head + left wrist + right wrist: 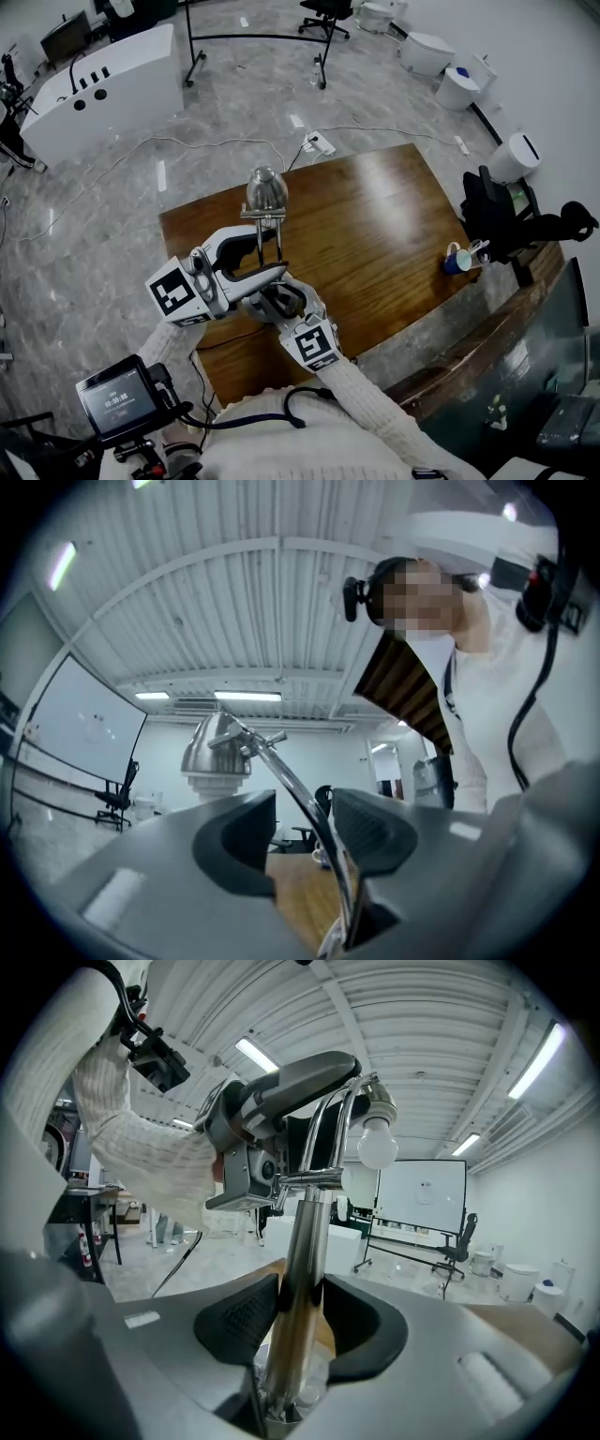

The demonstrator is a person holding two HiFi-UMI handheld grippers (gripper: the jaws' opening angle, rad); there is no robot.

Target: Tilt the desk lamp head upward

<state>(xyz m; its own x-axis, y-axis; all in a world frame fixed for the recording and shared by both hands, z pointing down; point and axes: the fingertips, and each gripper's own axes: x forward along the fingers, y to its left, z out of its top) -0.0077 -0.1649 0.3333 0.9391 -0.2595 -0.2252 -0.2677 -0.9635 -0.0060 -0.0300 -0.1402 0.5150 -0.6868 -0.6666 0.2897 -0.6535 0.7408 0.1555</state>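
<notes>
One chrome desk lamp (265, 190) is standing on the brown wooden surface (375, 225), toward the person's side. Its domed head (211, 747) is sitting on two thin rods (278, 234), with its one white bulb (378, 1143) showing beneath. Two tools are working on it. The right tool (302, 1316) is clamping the lamp's upright post (298, 1241) low down, both pads pressing on it. The left tool (305, 832) is sitting higher, its jaws standing apart with one of the thin rods passing between them, close against one pad. One blue mug (457, 260) is resting near the surface's right edge.
</notes>
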